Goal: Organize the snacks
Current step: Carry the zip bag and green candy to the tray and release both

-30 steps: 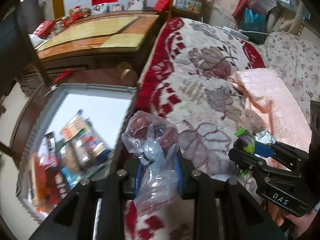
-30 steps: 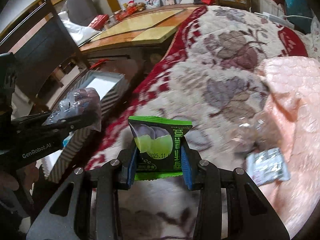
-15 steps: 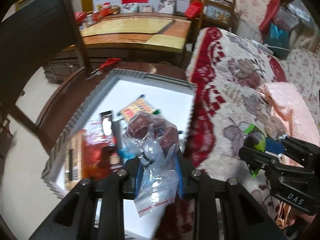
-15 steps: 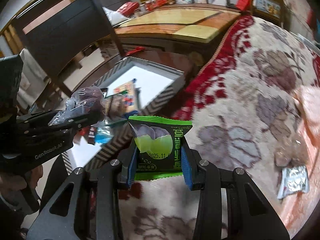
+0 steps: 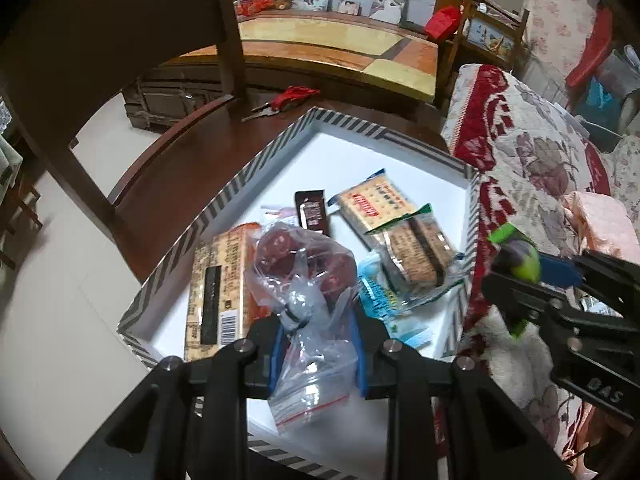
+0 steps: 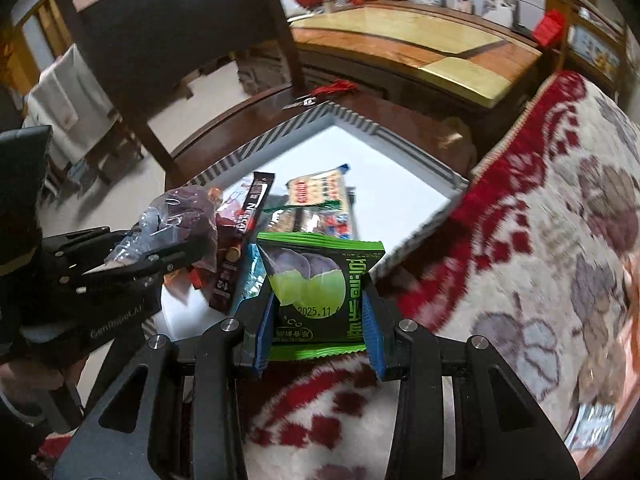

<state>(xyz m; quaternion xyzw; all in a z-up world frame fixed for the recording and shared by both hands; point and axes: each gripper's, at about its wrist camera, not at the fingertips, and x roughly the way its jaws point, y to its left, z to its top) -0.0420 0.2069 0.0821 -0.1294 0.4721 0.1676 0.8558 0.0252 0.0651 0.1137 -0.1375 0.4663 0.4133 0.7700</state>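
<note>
A clear plastic bag of dark red snacks (image 5: 298,268) is pinched in the left gripper (image 5: 316,344) above a white box with a striped rim (image 5: 256,164), and a green packet (image 6: 320,292) stamped "2025.11" is pinched in the right gripper (image 6: 318,332) over the edge of a red and cream blanket (image 6: 540,240). The left view shows more of the box: a cracker pack (image 5: 374,204), a brown sachet (image 5: 312,216) and a barcoded orange pack (image 5: 218,296). Only the right view shows "GenRobot.AI" on the left gripper's side; the left view shows "DAS" on the right gripper's.

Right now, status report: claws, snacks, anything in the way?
Left claw shut on clear plastic bag of dark red snacks, above striped-rim white box. Right claw shut on green snack packet. Nothing blocking.
</note>
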